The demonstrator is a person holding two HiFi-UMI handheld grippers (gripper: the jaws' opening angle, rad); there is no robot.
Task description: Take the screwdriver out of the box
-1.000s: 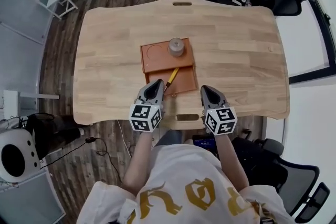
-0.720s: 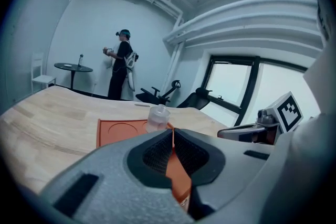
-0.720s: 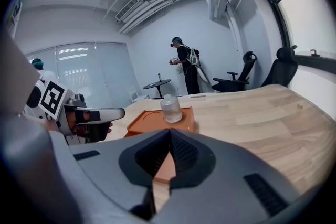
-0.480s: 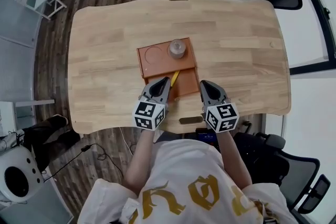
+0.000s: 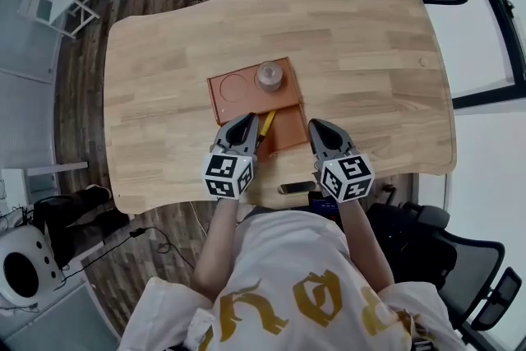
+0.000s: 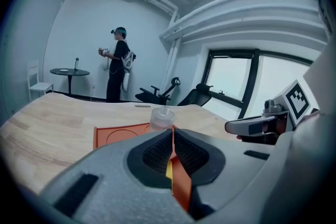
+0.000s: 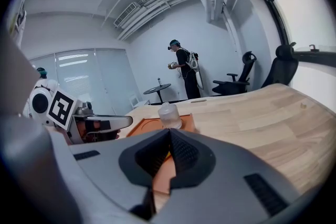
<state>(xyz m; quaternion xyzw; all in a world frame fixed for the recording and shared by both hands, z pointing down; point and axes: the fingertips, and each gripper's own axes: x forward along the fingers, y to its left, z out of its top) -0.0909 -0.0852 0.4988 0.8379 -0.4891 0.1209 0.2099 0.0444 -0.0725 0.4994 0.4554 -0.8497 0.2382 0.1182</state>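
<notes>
Head view: left gripper (image 5: 246,122) & right gripper (image 5: 316,128) jaws clenched empty, by box (image 5: 233,99) w/ screwdriver (image 5: 267,123)

The person wears a white short-sleeved T-shirt (image 5: 271,247) with large gold lettering (image 5: 316,302). The left gripper (image 5: 246,122) and right gripper (image 5: 316,126) have grey moulded bodies and black meshed pads (image 6: 156,152); each carries a white cube (image 5: 228,175) with black square markers.

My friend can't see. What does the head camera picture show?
Seen from above, a yellow screwdriver lies in an orange box on a wooden table, with a clear jar in the box too. A person holds the left gripper and right gripper at the box's near side, both shut and empty.
</notes>
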